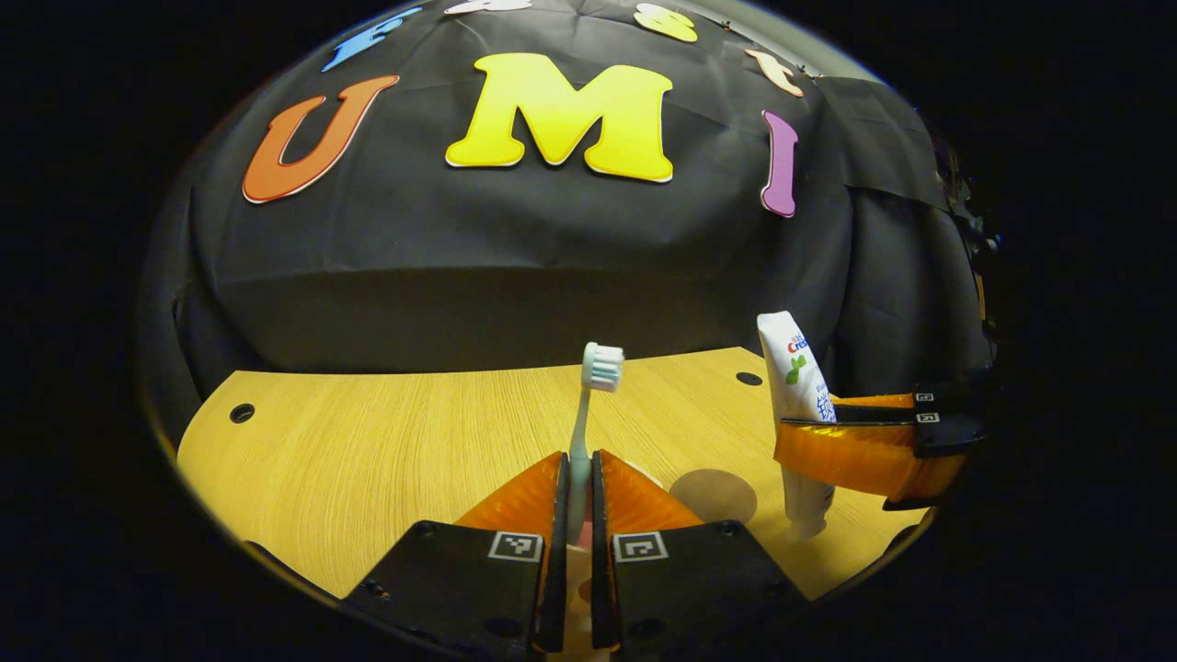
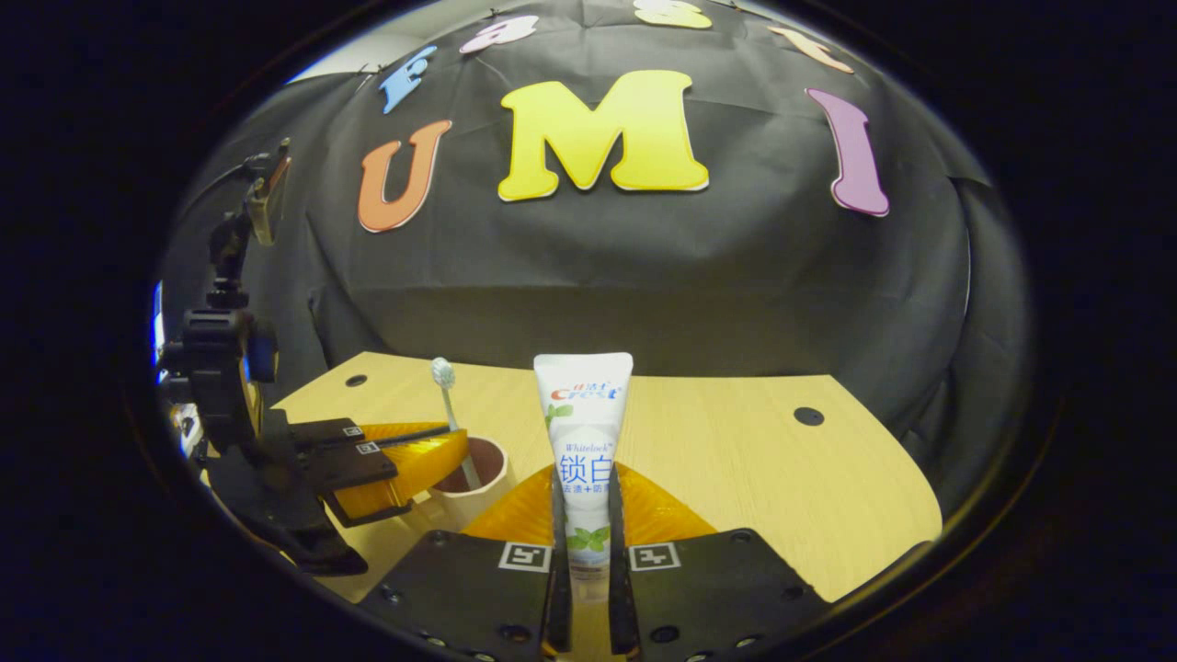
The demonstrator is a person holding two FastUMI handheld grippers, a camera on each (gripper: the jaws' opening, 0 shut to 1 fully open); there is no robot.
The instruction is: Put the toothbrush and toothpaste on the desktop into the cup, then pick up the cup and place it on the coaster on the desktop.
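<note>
In the left gripper view, the left gripper (image 1: 577, 478) is clamped on the toothbrush (image 1: 585, 423): both fingers press the slim handle between them, and the brush stands upright with its bristle head above and ahead of the fingertips. Just past the fingers on their right side lies the round coaster (image 1: 713, 495), flat on the wooden desktop (image 1: 368, 441). Farther to the right in that view, the right gripper (image 1: 809, 441) reaches in from the side, holding the toothpaste tube (image 1: 793, 368) upright with its cap end pointing down, close over the desktop. In the right gripper view, the right gripper (image 2: 586, 515) is closed on the toothpaste tube (image 2: 583, 432), both fingers pressing its lower body, the flat crimped end rising straight up ahead of the fingertips. To the left of those fingers stands the cup (image 2: 478, 478) on the desktop (image 2: 782, 469), and the left gripper (image 2: 441, 446) hangs just over the cup's near rim with the toothbrush (image 2: 448, 395) in its fingers; the handle's lower end reaches down inside the cup, while the bristle head sticks up above.
</note>
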